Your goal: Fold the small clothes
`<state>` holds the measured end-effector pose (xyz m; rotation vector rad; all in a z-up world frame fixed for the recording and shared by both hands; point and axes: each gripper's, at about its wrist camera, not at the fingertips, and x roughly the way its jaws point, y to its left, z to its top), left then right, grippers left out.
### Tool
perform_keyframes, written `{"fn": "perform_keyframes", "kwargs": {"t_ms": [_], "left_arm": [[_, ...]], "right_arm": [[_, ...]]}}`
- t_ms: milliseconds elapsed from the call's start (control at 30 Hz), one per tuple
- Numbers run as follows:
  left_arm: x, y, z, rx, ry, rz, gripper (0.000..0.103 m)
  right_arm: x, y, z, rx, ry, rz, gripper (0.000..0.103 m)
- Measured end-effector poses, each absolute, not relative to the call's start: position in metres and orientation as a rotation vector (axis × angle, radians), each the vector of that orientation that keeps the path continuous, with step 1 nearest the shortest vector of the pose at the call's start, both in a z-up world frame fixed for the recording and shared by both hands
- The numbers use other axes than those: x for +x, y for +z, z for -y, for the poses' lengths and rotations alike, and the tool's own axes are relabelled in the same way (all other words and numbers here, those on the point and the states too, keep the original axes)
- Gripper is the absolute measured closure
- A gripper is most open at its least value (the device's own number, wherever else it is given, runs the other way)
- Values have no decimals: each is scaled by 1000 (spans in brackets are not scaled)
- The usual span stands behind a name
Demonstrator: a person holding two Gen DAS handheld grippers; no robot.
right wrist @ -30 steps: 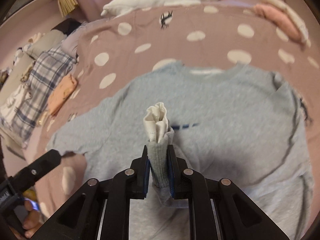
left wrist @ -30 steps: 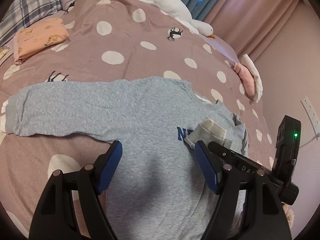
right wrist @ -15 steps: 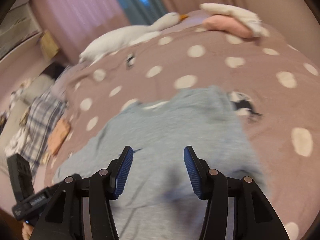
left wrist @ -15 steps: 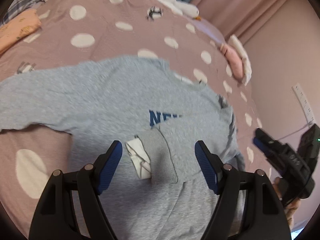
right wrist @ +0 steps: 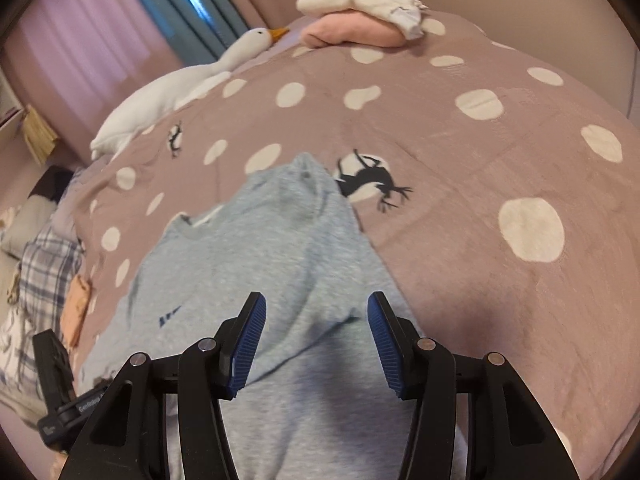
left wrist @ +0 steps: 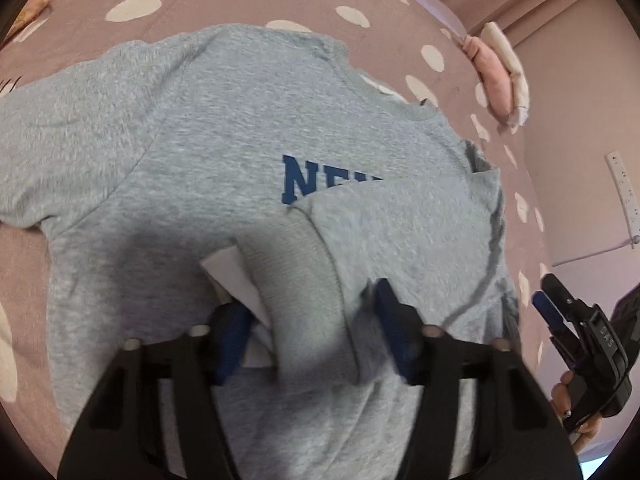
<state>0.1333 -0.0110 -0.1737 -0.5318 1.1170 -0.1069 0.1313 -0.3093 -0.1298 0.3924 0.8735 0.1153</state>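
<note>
Grey marl sweatshirt with blue block lettering (left wrist: 224,152) lies spread flat on the mauve bedspread with white dots (right wrist: 500,152), directly under both tongs. Its right sleeve is folded in across the chest, and the ribbed grey cuff with a white lining (left wrist: 292,280) reaches back between the blue pads of the left tongs (left wrist: 310,332). Left tongs have just been closing, with the cuff between the pads; the picture is blurred there and I cannot tell if the pads press on the fabric yet. Lettering sits just ahead of the left tongs, partly covered by the folded sleeve.

Right tongs (right wrist: 316,344) hover spread over the sweatshirt's side near its folded edge, nothing between the pads; they have just been opening. In the left wrist view they show at the far right, held by a hand (left wrist: 568,400).

Folded pink and cream garments (right wrist: 360,20) lie far ahead of the right tongs at the bed's edge. White plush goose with an orange beak (right wrist: 180,88) lies ahead and to the left. Plaid grey pillow (right wrist: 44,276) and a folded peach garment (right wrist: 76,308) lie far left of the right tongs.
</note>
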Motion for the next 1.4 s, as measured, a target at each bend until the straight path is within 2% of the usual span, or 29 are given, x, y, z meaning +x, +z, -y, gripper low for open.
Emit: {"fn": "perform_keyframes", "kwargs": {"t_ms": [67, 233, 333, 733, 800, 833, 1400], "left_arm": [[133, -175, 11, -530, -83, -1110, 56], [129, -174, 17, -529, -117, -1094, 83], [132, -171, 16, -541, -122, -1087, 90], [144, -84, -9, -419, -113, -895, 91], [146, -86, -15, -394, -90, -899, 91], [147, -88, -18, -385, -80, -906, 91], [148, -126, -43, -371, -15, -999, 91]], "right_arm": [[132, -132, 312, 400, 106, -874, 50], [134, -138, 312, 414, 114, -885, 50], [134, -138, 310, 411, 120, -886, 50], [143, -134, 299, 379, 155, -892, 50], [146, -137, 291, 368, 172, -905, 59], [148, -139, 287, 362, 184, -915, 60], [159, -167, 265, 319, 168, -1015, 60]]}}
